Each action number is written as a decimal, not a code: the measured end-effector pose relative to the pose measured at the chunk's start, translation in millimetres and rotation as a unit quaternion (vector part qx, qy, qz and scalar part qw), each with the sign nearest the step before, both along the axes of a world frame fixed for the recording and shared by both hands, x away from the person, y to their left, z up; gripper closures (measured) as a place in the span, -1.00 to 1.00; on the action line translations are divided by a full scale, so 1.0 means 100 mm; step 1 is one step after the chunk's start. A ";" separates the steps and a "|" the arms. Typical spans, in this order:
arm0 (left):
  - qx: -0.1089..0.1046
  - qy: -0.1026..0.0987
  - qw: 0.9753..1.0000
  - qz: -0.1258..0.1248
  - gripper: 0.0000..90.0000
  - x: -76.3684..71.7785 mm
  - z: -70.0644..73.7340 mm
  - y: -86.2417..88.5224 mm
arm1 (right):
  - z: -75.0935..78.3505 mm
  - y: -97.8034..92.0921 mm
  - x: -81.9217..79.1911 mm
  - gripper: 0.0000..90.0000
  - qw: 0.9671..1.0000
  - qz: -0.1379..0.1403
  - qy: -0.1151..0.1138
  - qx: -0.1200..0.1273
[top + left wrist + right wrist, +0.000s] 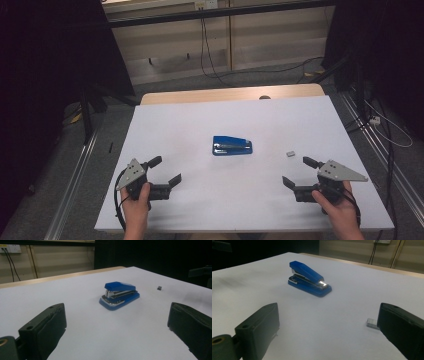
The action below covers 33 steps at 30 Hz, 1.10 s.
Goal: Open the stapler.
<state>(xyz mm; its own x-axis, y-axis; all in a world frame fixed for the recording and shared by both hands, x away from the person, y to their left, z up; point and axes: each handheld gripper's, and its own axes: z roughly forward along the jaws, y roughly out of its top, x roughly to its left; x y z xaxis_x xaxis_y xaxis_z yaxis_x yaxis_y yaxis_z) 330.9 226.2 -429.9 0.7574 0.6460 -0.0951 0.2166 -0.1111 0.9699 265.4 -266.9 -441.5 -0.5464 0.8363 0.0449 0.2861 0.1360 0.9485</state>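
Resting near the front left corner of the white-topped table (pixel 165 125), the left gripper (pixel 167 171) has its black fingers (pixel 45 327) spread wide with nothing between them, aimed toward the middle of the table. From that side the risk is a skewed approach: the small blue plastic stapler with a shiny metal staple channel (pixel 232 145) lies well apart from it, and a push from one finger alone would probably slide or spin the light body on the smooth surface instead of pinning it.

At the table's centre the stapler sits flat on its base, closed or nearly so, its hinged top sloping. A grip across that sloped top could slip off, or press it down and fire a staple.

Between the stapler and the right gripper lies a tiny grey strip of staples (pixel 290 154), just beside one right finger (pixel 399 330) in the right gripper view. It is thin and low, so closing on it may flick it away or break the strip apart.

Holding the near right, the right gripper (pixel 297 173) also stands wide apart and empty.
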 end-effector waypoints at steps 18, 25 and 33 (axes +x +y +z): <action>0.020 0.013 0.999 -0.023 -0.95 0.28 -0.05 -0.32 | 0.03 0.16 0.29 -0.90 1.000 -0.009 -0.012 -0.011; 0.032 0.024 0.999 -0.037 -0.92 0.45 -0.10 -0.50 | 0.03 0.28 0.40 -0.90 1.000 -0.001 -0.012 -0.022; 0.020 0.035 0.998 -0.045 -0.93 0.61 -0.13 -0.69 | 0.05 0.46 0.54 -0.90 0.999 0.011 -0.013 -0.031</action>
<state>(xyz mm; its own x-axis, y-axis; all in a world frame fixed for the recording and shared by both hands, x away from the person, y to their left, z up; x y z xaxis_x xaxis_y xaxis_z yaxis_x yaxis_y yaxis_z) 391.9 157.0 -442.8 0.8048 0.5800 -0.1261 0.2717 -0.1711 0.9471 319.4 -220.9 -436.4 -0.5654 0.8245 -0.0211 0.2577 0.2010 0.9451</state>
